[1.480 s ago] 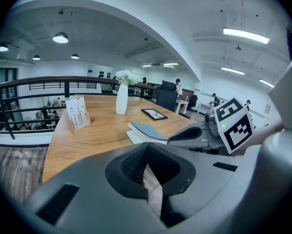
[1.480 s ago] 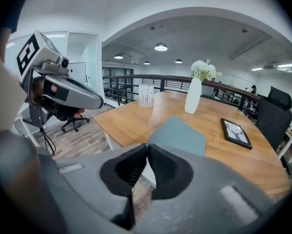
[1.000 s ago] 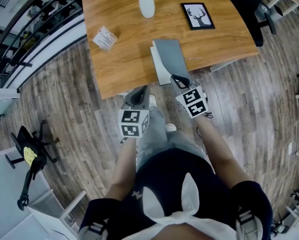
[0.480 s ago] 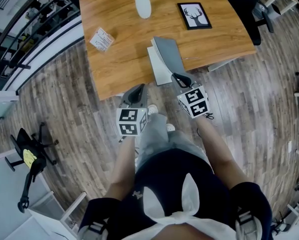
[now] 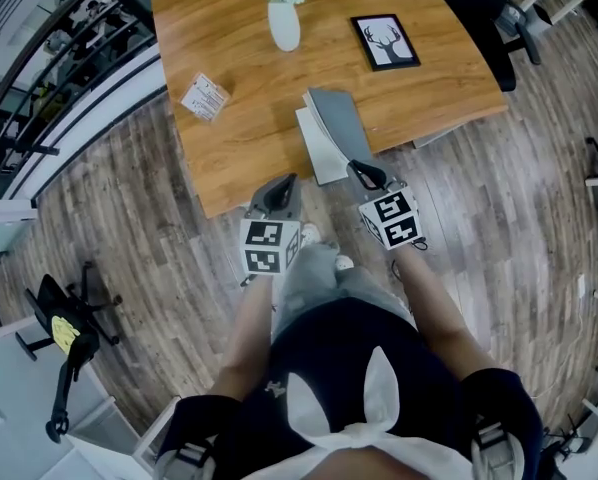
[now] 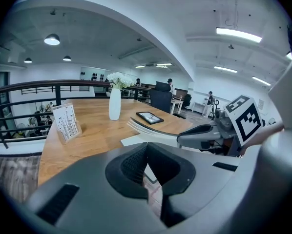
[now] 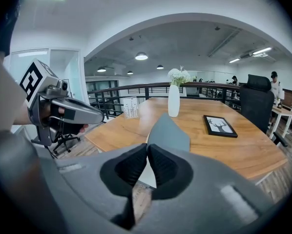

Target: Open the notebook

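A grey notebook [image 5: 329, 136] lies at the near edge of a brown wooden counter [image 5: 239, 138]. Its grey cover [image 7: 169, 133] is lifted up and bent, away from the white pages under it.

The right gripper [image 5: 357, 168] is at the near end of the notebook. Its black fingers [image 7: 131, 167] are closed, and they pinch the edge of the cover between them.

The left gripper [image 5: 284, 183] is to the left of the notebook, just off the counter's edge and above the grey wooden floor [image 5: 129, 198]. It does not touch the notebook. Its fingers [image 6: 134, 162] are closed together at the tips, with nothing held in them.

Farther back on the counter stands a white vase [image 5: 284, 26] with white flowers in it. To the right of the vase lies a black picture frame [image 5: 384, 41] with a deer drawing. On the left side of the counter stands a small white card stand [image 5: 204, 96]. All three are well apart from the notebook.
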Available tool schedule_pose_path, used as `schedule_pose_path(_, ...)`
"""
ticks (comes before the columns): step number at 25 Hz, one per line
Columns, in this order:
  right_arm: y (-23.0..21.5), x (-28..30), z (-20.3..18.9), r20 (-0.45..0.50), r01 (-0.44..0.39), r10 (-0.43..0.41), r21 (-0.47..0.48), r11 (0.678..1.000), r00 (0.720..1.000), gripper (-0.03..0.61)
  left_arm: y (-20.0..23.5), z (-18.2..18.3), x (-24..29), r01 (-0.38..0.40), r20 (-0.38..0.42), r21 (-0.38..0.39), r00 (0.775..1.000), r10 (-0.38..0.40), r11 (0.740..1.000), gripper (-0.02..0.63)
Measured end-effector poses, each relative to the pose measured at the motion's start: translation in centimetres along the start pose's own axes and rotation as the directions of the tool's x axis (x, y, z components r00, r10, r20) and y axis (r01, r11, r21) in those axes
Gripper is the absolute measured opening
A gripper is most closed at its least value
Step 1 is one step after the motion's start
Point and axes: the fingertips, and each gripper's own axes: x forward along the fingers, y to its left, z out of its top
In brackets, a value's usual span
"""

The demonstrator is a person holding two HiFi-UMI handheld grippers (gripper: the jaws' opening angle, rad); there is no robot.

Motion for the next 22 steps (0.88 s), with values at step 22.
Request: schedule_pose_path(22,-1.8,-1.2,0.7,0.004,0.145,-0.146,0.085,0.986,0.989,0.02,3.2,1.6,2.1,0.105,-0.013,0.059,0.994,-0.104,0.993,0.017)
